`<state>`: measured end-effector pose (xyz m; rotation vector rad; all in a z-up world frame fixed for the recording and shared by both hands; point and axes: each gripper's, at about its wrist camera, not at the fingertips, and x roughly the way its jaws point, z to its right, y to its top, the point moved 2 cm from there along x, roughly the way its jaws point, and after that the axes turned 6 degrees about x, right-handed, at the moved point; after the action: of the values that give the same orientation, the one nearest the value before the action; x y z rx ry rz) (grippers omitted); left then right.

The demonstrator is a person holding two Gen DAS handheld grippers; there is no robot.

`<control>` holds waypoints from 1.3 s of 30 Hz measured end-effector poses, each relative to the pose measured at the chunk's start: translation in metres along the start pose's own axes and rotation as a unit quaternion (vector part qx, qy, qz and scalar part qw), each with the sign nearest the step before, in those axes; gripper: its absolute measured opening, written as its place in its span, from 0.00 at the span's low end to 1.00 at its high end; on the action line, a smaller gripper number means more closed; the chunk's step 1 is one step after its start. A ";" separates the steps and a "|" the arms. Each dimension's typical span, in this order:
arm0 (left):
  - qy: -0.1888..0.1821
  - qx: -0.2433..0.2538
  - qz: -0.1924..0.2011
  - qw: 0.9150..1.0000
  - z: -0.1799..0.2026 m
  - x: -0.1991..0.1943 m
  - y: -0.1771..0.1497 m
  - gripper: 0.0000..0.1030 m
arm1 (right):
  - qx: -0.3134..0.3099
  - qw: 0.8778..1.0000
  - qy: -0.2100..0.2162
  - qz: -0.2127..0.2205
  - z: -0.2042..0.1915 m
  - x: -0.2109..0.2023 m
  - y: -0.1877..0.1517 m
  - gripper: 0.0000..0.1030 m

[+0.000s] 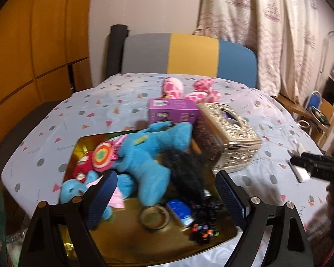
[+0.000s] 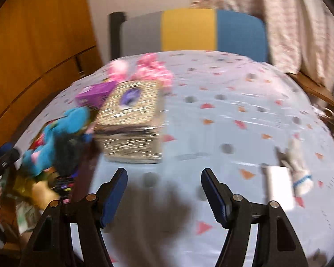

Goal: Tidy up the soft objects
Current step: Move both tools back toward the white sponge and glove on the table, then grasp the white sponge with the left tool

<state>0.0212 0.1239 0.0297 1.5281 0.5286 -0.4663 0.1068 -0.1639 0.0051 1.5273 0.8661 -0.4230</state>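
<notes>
Two blue plush toys [image 1: 149, 155] lie piled on a gold tray [image 1: 211, 238] at the near left of the table [image 1: 122, 102], with one red toy [image 1: 83, 165], one black furry piece [image 1: 187, 173] and one tape roll [image 1: 154, 218]. Farther right stand one purple box [image 1: 173, 110] and one gold tissue box [image 1: 229, 138], with one pink plush toy [image 1: 189, 90] at the far edge. Left gripper [image 1: 167, 202] hangs over the tray, jaws apart and empty; right gripper [image 2: 164, 198] hangs over bare cloth, jaws apart and empty, one sock [image 2: 300, 171] at its right.
</notes>
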 end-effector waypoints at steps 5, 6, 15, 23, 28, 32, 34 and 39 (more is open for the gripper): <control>-0.019 0.023 0.003 1.000 0.024 0.002 0.006 0.87 | 0.060 0.995 -0.070 0.033 0.061 -0.011 0.013 0.68; -0.024 0.030 0.003 0.999 0.030 0.003 0.007 0.87 | 0.074 0.993 -0.083 0.041 0.071 -0.014 0.014 0.68; -0.055 0.080 0.004 0.995 0.081 0.013 0.019 0.87 | 0.286 0.939 -0.160 0.105 0.192 -0.032 0.009 0.68; -0.086 0.113 0.000 0.990 0.125 0.028 0.028 0.87 | 0.363 0.910 -0.153 0.132 0.224 -0.045 -0.007 0.68; -0.109 0.130 -0.007 0.985 0.157 0.042 0.034 0.87 | 0.368 0.904 -0.154 0.154 0.225 -0.055 -0.008 0.68; -0.139 0.141 -0.024 0.980 0.189 0.059 0.038 0.87 | 0.400 0.887 -0.153 0.169 0.234 -0.061 -0.015 0.68; -0.154 0.150 -0.032 0.976 0.207 0.068 0.039 0.87 | 0.417 0.880 -0.147 0.173 0.239 -0.063 -0.018 0.68; -0.206 0.174 -0.070 0.961 0.263 0.096 0.034 0.87 | 0.423 0.876 -0.136 0.188 0.241 -0.069 -0.020 0.68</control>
<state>0.1273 -0.1345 -0.0064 1.6692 0.2343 -1.0035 0.1004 -0.4149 0.0005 2.3075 0.1098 -0.7632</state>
